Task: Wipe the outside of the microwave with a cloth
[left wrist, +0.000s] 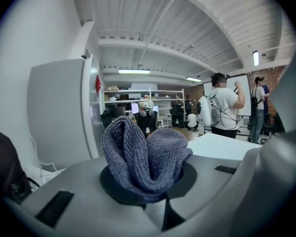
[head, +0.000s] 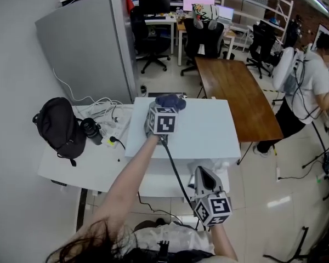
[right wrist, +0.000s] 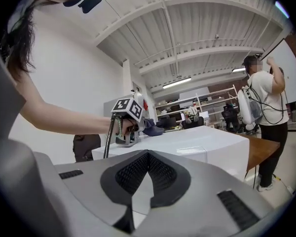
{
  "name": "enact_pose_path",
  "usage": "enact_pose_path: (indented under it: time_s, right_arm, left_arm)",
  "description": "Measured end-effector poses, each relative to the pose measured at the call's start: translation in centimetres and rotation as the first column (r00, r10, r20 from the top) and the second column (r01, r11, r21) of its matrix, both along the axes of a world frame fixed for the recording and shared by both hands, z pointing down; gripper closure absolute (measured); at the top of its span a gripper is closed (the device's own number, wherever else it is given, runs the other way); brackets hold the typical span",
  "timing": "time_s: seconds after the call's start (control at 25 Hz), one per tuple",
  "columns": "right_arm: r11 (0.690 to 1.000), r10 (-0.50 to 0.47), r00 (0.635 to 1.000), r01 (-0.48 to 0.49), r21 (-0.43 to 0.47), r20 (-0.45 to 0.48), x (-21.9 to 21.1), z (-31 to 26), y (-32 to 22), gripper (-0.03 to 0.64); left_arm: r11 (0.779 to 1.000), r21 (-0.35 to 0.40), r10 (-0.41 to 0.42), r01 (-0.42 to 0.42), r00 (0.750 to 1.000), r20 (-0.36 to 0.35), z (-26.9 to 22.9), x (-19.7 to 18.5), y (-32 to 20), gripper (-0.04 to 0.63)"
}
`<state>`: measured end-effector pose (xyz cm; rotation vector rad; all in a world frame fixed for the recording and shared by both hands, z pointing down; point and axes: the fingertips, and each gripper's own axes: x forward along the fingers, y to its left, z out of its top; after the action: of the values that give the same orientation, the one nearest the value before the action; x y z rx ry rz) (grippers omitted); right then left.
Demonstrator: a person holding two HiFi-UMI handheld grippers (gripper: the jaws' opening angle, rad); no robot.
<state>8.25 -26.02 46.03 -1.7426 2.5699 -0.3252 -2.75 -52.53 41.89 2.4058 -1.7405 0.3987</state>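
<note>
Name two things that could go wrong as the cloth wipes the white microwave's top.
1. The left gripper holds the cloth bunched up, so hard jaw edges might scrape the microwave.
2. The gripper's cable trails across the top and could snag on its front edge.

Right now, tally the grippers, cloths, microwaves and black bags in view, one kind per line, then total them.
grippers: 2 (left gripper, right gripper)
cloth: 1
microwave: 1
black bag: 1
total: 5
</note>
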Motion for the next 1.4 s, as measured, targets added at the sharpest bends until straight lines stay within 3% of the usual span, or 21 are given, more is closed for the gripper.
enact_pose_path:
  time_s: [0.2, 0.4, 0.6, 0.76, 0.96, 1.04, 1.24, 1.4]
  right_arm:
    - [0.998, -0.064, 0.998, 0.064, -0.007, 0.006, -2.2, 0.3, 0.2, 0.594]
    - [0.996, -0.093, 0.996, 0.093, 0.0, 0.009, -3.3, -0.1, 0.6, 0.594]
    - [0.996, -0.092, 0.996, 0.092, 0.009, 0.013, -2.9, -0.5, 1.8, 0.594]
    - [0.997, -0.081, 0.996, 0.081, 0.005, 0.026, -1.7, 0.2, 3.7, 0.594]
    - [0.998, -0.06, 0.997, 0.062, -0.03, 0.043, -0.2, 1.6, 6.7, 0.594]
    - [0.997, -0.063, 0.997, 0.065, -0.047, 0.044, 0.1, 2.4, 8.2, 0.594]
    - [0.994, -0.075, 0.996, 0.079, -0.075, 0.053, 0.0, 3.6, 11.8, 0.594]
    - [0.992, -0.081, 0.995, 0.086, -0.091, 0.054, -0.1, 4.0, 14.9, 0.594]
  left_arm:
    - [0.98, 0.101, -0.185, 0.17, 0.97, 0.157, -1.0, -9.0, 0.6, 0.546]
    - [0.959, 0.092, -0.279, 0.268, 0.947, 0.157, -0.4, -14.0, 1.9, 0.546]
    - [0.96, 0.086, -0.273, 0.268, 0.96, 0.054, -1.7, -14.8, 5.2, 0.546]
    - [0.97, 0.12, -0.199, 0.212, 0.974, -0.109, -3.8, -14.7, 10.7, 0.546]
    - [0.986, 0.104, -0.092, 0.13, 0.947, -0.309, -3.5, -13.6, 21.0, 0.546]
    - [0.986, 0.105, -0.09, 0.13, 0.941, -0.326, -2.3, -13.3, 25.1, 0.546]
    - [0.981, 0.068, -0.157, 0.181, 0.952, -0.261, 1.2, -13.3, 34.7, 0.546]
    - [0.977, -0.006, -0.204, 0.213, 0.926, -0.319, 3.9, -13.7, 41.1, 0.546]
